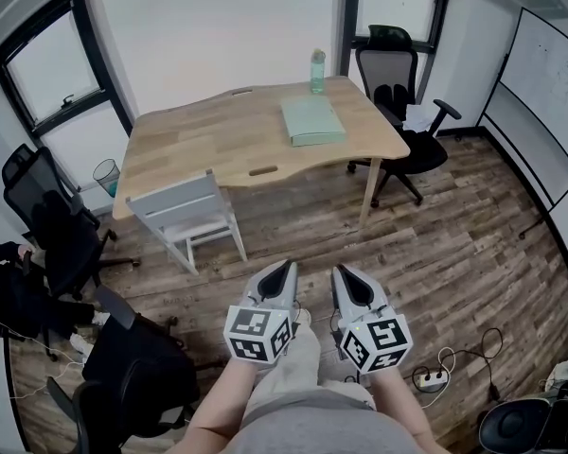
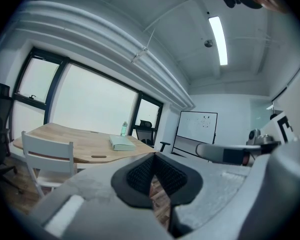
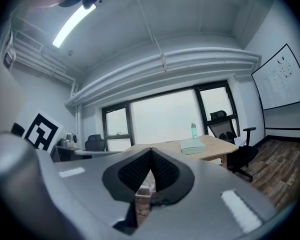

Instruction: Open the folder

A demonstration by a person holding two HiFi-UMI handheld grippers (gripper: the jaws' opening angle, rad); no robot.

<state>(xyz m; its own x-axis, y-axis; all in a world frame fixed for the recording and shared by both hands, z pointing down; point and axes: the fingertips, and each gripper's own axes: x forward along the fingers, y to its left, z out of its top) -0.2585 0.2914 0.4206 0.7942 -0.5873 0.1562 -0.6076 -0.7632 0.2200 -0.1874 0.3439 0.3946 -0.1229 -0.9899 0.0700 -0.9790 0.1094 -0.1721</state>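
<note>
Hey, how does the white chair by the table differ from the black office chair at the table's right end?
The white chair is plain, on straight legs; the black office chair has armrests and a star base. The white chair stands at the near long edge of the table, the black office chair at its right end. Something white lies on the black office chair's seat; the white chair's looks bare. Both are unoccupied.

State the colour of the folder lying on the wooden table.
The folder is pale green; the head view shows it best.
</note>
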